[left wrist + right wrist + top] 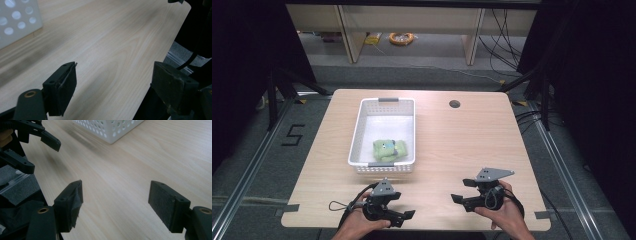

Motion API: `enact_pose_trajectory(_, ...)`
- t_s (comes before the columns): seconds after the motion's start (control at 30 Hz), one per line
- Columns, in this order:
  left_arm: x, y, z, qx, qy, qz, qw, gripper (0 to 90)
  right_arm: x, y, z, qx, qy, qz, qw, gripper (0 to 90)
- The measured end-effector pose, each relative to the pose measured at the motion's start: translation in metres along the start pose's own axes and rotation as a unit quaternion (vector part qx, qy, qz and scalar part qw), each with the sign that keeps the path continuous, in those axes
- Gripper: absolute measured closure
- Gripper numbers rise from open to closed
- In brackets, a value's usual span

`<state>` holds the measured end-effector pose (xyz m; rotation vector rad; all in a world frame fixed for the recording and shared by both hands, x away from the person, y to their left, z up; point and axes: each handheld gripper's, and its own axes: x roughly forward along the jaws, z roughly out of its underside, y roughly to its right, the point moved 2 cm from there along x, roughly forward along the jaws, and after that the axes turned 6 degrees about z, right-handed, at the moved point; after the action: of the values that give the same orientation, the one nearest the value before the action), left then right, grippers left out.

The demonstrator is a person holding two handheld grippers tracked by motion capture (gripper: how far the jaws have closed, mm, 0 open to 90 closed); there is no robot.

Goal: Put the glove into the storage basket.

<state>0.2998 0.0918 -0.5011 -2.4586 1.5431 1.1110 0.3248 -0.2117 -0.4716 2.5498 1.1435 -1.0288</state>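
A white perforated basket [409, 131] stands on the left half of the wooden table [462, 145], and a green soft toy [388, 150] lies in its near end. Near the table's front edge, a hand holds my left gripper [406, 218] with its jaws pointing right. My right gripper [460, 191] faces it with jaws pointing left. In the left gripper view my left gripper [115, 77] stands open over bare wood. My right gripper [115, 195] is open too, nothing between its pads. The basket's corner [107, 127] and the left gripper [37, 145] show beyond it.
A round cable hole [454, 104] sits in the table's far right part. Bare wood stretches between the basket and the right edge. Dark floor with metal rails and cables surrounds the table; shelving legs stand behind it.
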Motion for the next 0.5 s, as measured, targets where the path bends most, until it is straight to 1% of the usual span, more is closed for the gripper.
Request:
enact_pose_trajectory(0.03, 0.000, 0.001, 0.002, 0.003, -0.001, 0.000, 1.0000, 19.8, -0.001, 0.000, 0.002, 0.000, -0.005, -0.001, 1.0000, 28.4)
enact_pose_trajectory(0.07, 0.001, 0.002, 0.003, 0.005, -0.001, -0.002, 1.0000, 19.8, 0.000, 0.000, 0.004, -0.005, -0.003, 0.002, 1.0000, 28.4)
enact_pose_trajectory(0.1, 0.001, 0.003, 0.004, 0.004, -0.001, 0.001, 1.0000, 19.8, -0.001, -0.001, 0.006, -0.002, -0.007, 0.000, 1.0000, 28.4)
enact_pose_trajectory(0.13, 0.000, 0.005, 0.006, -0.003, -0.004, 0.001, 1.0000, 19.8, -0.002, -0.003, 0.008, 0.012, -0.015, 0.000, 0.9998, 27.9)
enact_pose_trajectory(0.17, 0.000, 0.006, 0.007, 0.003, -0.006, 0.003, 1.0000, 19.7, -0.001, -0.002, 0.011, 0.007, -0.012, 0.005, 0.9999, 27.2)
enact_pose_trajectory(0.2, -0.001, 0.005, 0.008, 0.013, -0.010, -0.001, 0.9999, 19.7, -0.002, -0.001, 0.013, -0.002, -0.013, 0.006, 0.9999, 26.6)
enact_pose_trajectory(0.23, 0.000, 0.008, 0.010, 0.004, -0.005, 0.001, 1.0000, 19.7, -0.002, -0.002, 0.016, 0.005, -0.014, 0.008, 0.9999, 26.6)
enact_pose_trajectory(0.27, -0.001, 0.009, 0.011, 0.006, -0.008, -0.001, 0.9999, 19.8, -0.002, -0.001, 0.019, 0.003, -0.015, 0.006, 0.9999, 25.6)
enact_pose_trajectory(0.3, -0.001, 0.010, 0.013, 0.009, -0.005, -0.003, 0.9999, 19.7, -0.001, -0.002, 0.022, 0.006, -0.018, -0.002, 0.9998, 23.5)
enact_pose_trajectory(0.33, -0.001, 0.011, 0.014, 0.005, -0.011, -0.003, 0.9999, 19.7, -0.002, -0.006, 0.026, 0.026, -0.022, 0.009, 0.9994, 21.7)
enact_pose_trajectory(0.37, -0.002, 0.012, 0.016, 0.005, -0.010, 0.000, 0.9999, 19.7, -0.002, -0.004, 0.029, 0.015, -0.020, 0.010, 0.9996, 20.8)
enact_pose_trajectory(0.4, -0.002, 0.013, 0.017, 0.009, -0.011, 0.000, 0.9999, 19.7, -0.002, -0.005, 0.032, 0.019, -0.023, 0.008, 0.9995, 21.0)
enact_pose_trajectory(0.43, -0.004, 0.013, 0.018, 0.018, -0.018, -0.005, 0.9997, 19.7, -0.003, -0.008, 0.035, 0.033, -0.030, 0.010, 0.9990, 21.0)
enact_pose_trajectory(0.47, -0.003, 0.015, 0.019, 0.012, -0.007, 0.000, 0.9999, 19.7, -0.003, -0.009, 0.039, 0.028, -0.030, 0.010, 0.9991, 21.0)
enact_pose_trajectory(0.5, -0.003, 0.016, 0.020, 0.010, -0.007, -0.003, 0.9999, 19.7, -0.003, -0.009, 0.041, 0.029, -0.029, 0.013, 0.9991, 20.9)
